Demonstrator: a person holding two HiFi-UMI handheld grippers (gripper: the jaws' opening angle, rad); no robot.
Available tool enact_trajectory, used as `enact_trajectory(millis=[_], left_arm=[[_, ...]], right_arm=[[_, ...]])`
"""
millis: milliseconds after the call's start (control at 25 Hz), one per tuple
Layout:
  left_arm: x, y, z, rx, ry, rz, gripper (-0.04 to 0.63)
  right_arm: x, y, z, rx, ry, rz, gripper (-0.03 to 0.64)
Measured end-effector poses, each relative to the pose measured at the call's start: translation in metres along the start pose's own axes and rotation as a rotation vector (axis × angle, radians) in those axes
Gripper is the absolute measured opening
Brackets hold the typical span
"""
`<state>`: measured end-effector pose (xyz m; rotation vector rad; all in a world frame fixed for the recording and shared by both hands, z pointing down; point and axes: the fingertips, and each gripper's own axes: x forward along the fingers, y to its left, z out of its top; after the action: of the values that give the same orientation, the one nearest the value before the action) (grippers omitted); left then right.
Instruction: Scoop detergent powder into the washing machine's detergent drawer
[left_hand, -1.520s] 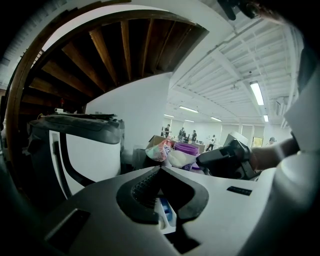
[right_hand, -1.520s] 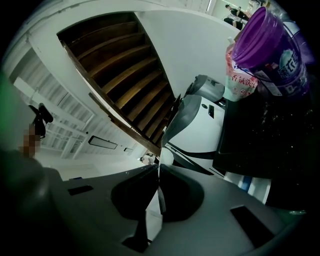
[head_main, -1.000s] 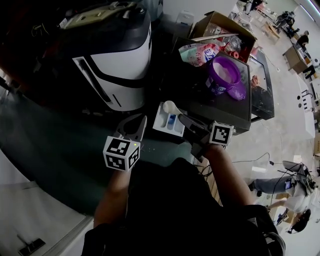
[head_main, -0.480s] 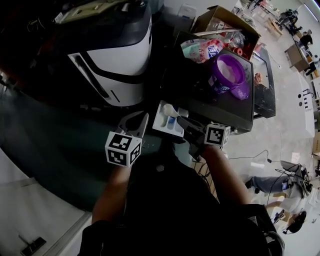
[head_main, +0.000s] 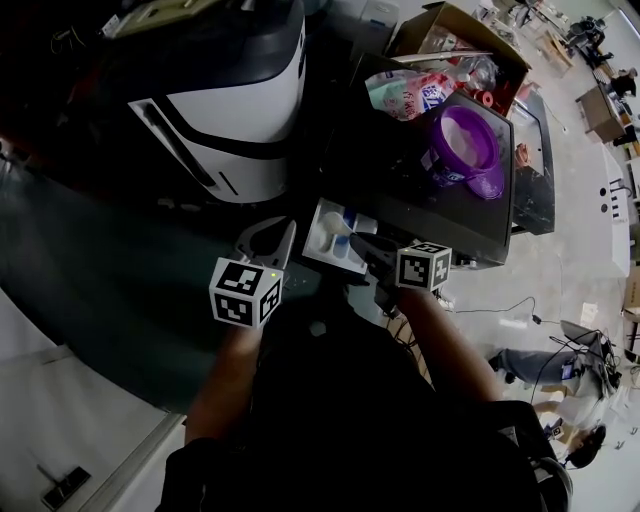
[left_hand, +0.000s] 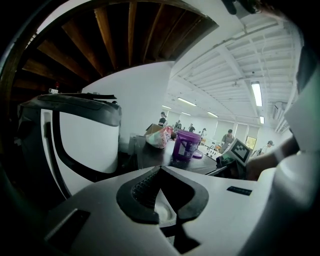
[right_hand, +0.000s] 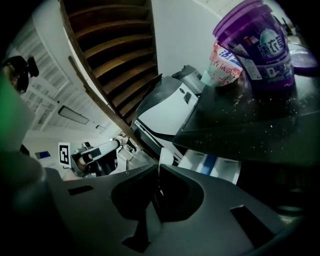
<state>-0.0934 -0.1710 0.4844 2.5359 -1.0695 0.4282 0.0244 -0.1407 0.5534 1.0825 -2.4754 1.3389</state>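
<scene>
The white washing machine (head_main: 230, 110) stands at the upper left, with its white detergent drawer (head_main: 322, 228) pulled out below it. My right gripper (head_main: 356, 241) is shut on the handle of a white scoop (head_main: 340, 243), which hangs over the drawer. In the right gripper view the scoop (right_hand: 165, 157) sticks out past the gripper (right_hand: 158, 172) toward the drawer (right_hand: 212, 167). The purple detergent tub (head_main: 465, 145) stands uncovered on the dark table. My left gripper (head_main: 285, 230) is shut with nothing held, just left of the drawer; its tips (left_hand: 159, 169) meet.
A dark table (head_main: 420, 210) carries the tub, its purple lid (head_main: 485, 185) and a pink-and-white detergent bag (head_main: 400, 95). A cardboard box (head_main: 460, 35) sits behind them. Cables lie on the floor at the right. People stand far back in the room.
My right gripper has shifted a little left with the scoop, closer over the drawer. The left gripper has stayed almost where it was.
</scene>
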Motion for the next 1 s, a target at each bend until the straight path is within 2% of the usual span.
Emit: enact_trajectory(millis=[240, 600, 1000], left_arm=[[0.0, 0.0, -0.005, -0.017, 0.005, 0.0, 0.008], [-0.004, 0.001, -0.017, -0.034, 0.011, 0.003, 0.008], [0.001, 0.024, -0.021, -0.04, -0.008, 0.034, 0.008]], right_arm=[[0.01, -0.008, -0.011, -0.111, 0.078, -0.062, 0.02], [0.02, -0.014, -0.017, -0.215, 0.131, -0.122, 0.02], [0.033, -0.021, -0.017, -0.345, 0.189, -0.181, 0.02]])
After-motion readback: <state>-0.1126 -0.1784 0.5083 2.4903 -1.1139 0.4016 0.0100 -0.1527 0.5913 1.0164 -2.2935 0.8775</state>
